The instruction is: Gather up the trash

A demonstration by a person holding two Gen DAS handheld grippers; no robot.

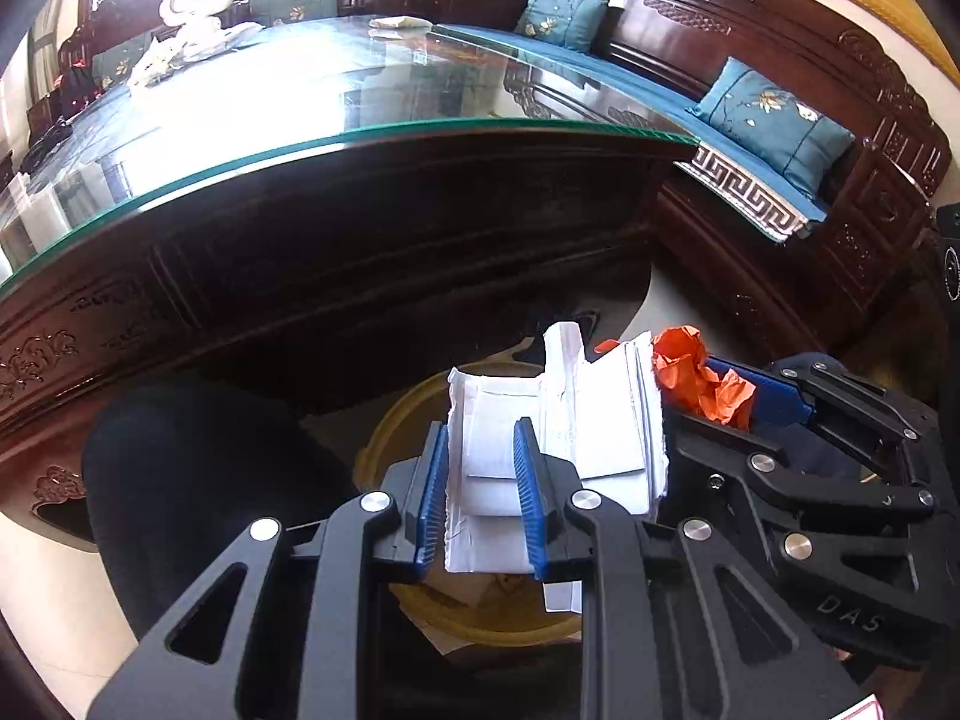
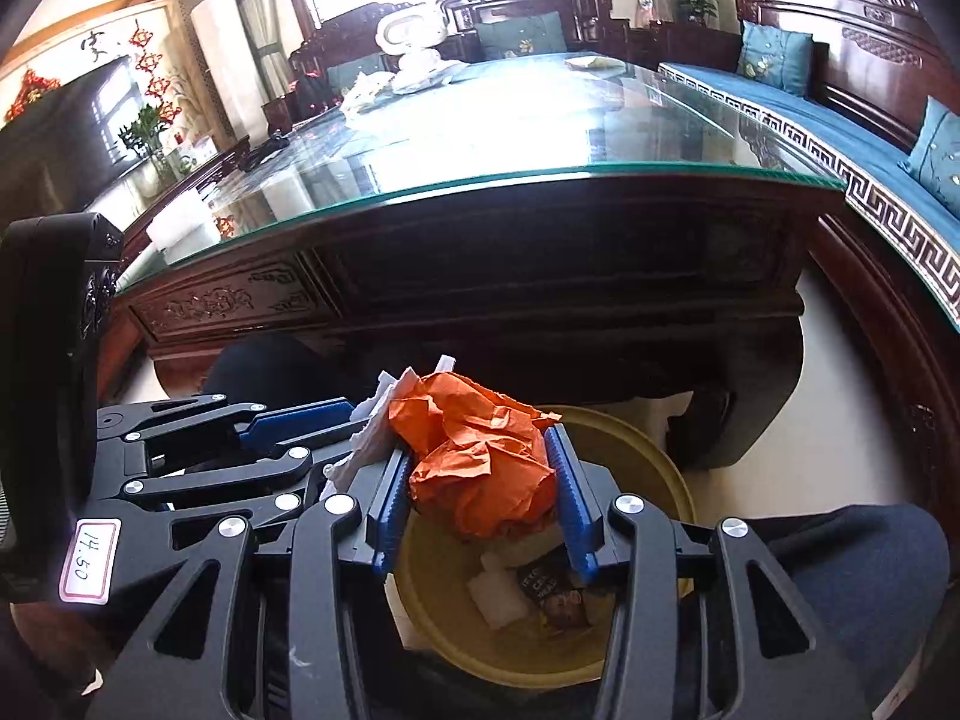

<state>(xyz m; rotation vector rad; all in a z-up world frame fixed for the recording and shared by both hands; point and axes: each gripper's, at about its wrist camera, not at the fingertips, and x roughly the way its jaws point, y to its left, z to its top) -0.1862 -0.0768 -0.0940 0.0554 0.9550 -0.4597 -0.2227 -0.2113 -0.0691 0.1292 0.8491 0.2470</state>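
Note:
My left gripper (image 1: pixel 481 498) is shut on a folded wad of white paper (image 1: pixel 564 420), held over a round yellow bin (image 1: pixel 384 438) on the floor. To its right, my right gripper (image 2: pixel 480 504) has a crumpled orange paper (image 2: pixel 480 462) between its blue pads (image 2: pixel 573 504). The paper touches both pads, and this gripper also hangs above the yellow bin (image 2: pixel 648 456). A white scrap (image 2: pixel 495 591) and a dark wrapper (image 2: pixel 552 594) lie inside the bin. The two grippers sit close side by side, and the orange paper (image 1: pixel 699 378) also shows in the left wrist view.
A dark carved wooden table with a glass top (image 2: pixel 540 180) stands just behind the bin. White items (image 2: pixel 420 66) sit at its far end. A bench with blue cushions (image 1: pixel 774 120) runs along the right. A person's legs flank the bin (image 1: pixel 180 480) (image 2: pixel 870 570).

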